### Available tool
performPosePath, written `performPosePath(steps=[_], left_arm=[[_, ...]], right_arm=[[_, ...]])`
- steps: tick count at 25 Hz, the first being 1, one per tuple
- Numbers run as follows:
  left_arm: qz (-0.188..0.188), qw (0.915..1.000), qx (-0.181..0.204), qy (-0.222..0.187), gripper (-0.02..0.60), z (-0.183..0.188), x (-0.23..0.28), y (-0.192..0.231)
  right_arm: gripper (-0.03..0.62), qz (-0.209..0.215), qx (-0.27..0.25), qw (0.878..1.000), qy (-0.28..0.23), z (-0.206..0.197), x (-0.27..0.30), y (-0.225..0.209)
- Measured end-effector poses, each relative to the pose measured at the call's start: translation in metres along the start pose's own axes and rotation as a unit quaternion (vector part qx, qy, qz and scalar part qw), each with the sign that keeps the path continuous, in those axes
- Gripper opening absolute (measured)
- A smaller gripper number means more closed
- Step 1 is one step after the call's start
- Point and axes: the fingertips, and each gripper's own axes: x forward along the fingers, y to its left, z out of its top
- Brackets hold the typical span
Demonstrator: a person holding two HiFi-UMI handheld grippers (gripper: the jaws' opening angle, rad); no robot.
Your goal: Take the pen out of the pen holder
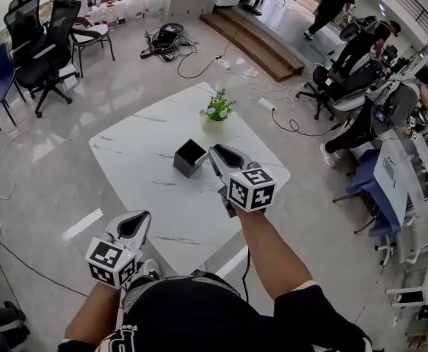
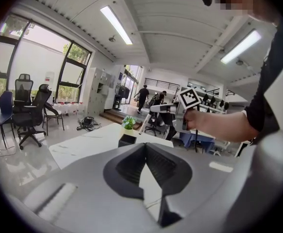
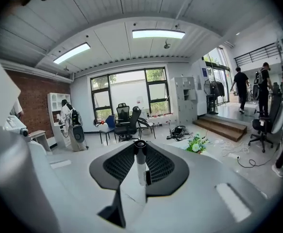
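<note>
A black square pen holder stands on the white marble table; its inside looks dark and empty. It also shows in the left gripper view as the pen holder. My right gripper hovers just right of it. The right gripper is shut on a white pen with a black cap. From the left gripper view the pen hangs tilted from those jaws, above the holder. My left gripper is low by the table's near edge, shut on nothing.
A small potted plant stands on the table behind the holder. Office chairs are on the floor at the far left, cables and wooden steps beyond the table. People sit at desks on the right.
</note>
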Motion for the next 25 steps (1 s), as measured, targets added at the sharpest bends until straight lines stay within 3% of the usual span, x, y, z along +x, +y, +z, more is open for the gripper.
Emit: performPosePath(steps=[6, 25], left_arm=[[-0.024, 0.9997, 0.008, -0.005, 0.057, 0.010, 0.012, -0.013], [-0.078, 0.9960, 0.043, 0.004, 0.057, 0.024, 0.036, -0.051]], right_arm=[[0.069, 0.015, 0.005, 0.999, -0.029, 0.010, -0.049, 0.024], [0.069, 0.022, 0.017, 0.999, -0.019, -0.037, -0.127, 0.070]])
